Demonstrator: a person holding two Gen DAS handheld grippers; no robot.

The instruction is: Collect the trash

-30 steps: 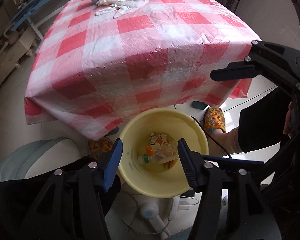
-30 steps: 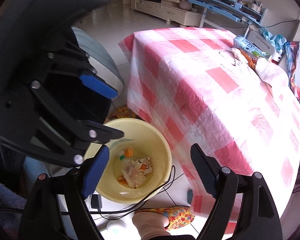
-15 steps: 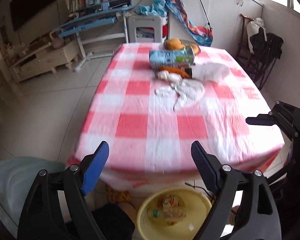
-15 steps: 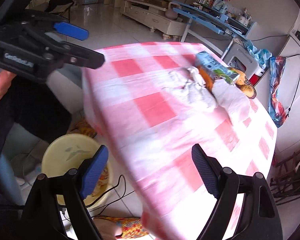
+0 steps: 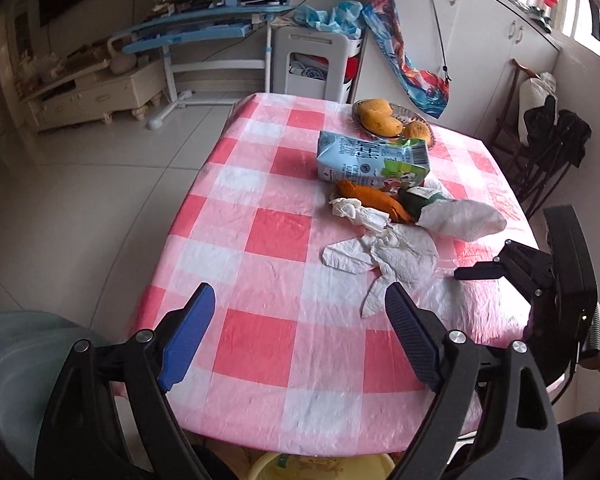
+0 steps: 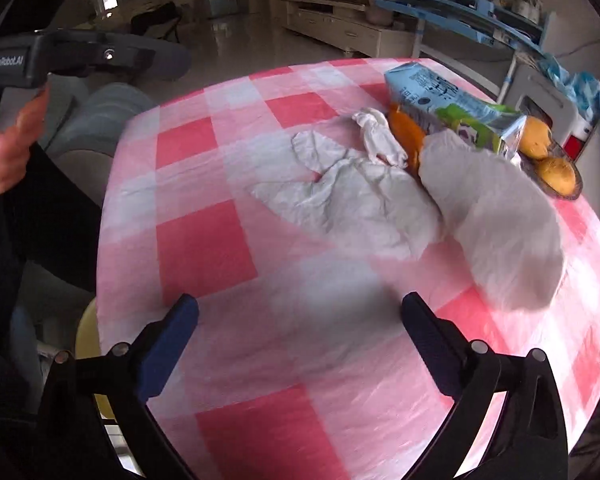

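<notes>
Only the left view shows the bin (image 5: 300,468) under the table (image 5: 260,344); left gripper (image 5: 296,324) and right gripper (image 6: 300,336) both gape empty above the tissues (image 6: 352,196), beside the carton (image 6: 452,108).

A glossy, faintly wrinkled plastic checked cloth (image 5: 268,240) covers the worktop. On it lie crumpled matt paper tissues (image 5: 384,256), a thin, soft-sheened white plastic bag (image 6: 496,232) and a printed carton (image 5: 372,158) of smooth coated card. The floor (image 5: 92,184) is shiny polished tile.
</notes>
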